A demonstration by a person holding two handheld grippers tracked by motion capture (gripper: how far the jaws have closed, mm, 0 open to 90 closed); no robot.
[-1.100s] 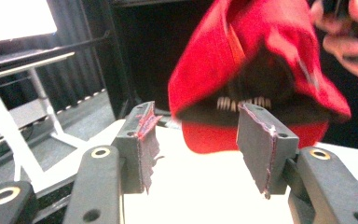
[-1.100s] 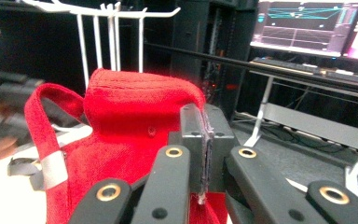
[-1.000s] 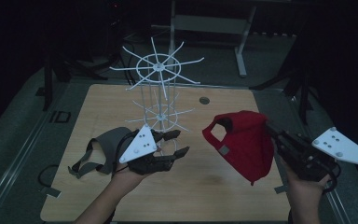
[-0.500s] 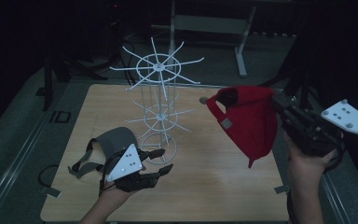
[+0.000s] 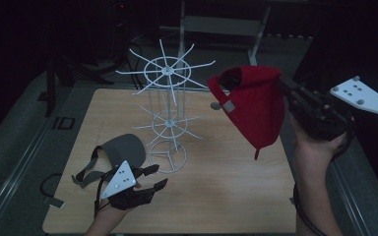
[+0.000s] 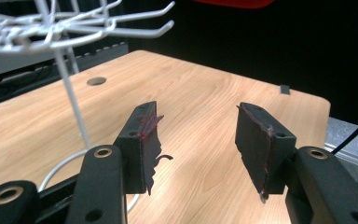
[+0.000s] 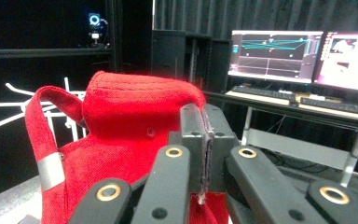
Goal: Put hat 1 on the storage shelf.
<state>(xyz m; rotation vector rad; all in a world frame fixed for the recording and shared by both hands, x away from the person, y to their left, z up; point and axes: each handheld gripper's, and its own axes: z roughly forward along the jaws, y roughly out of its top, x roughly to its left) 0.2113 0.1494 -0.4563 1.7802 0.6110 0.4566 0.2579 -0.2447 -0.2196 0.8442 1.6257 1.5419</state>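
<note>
Two black jaws on the right gripper are squeezed tight together, and they pinch the cloth of the red cap between them. In the high view the right gripper is held up in the air at the right side of the table, and the red cap hangs down from it with its strap end pointing toward the rack. The cap does not touch the table. It is near the top ring of the white wire rack but apart from it.

On the left gripper the two jaws stand wide apart with nothing between them. Bare wood shows through the gap. In the high view the left gripper is low over the near left part of the table, just beside the round foot of the rack. A grey cap lies on the table right behind this gripper, on the left of the rack.

In the left gripper view the rack's thin pole and its hooks rise at the left. In the right gripper view two lit screens sit on a desk far behind the red cap.
</note>
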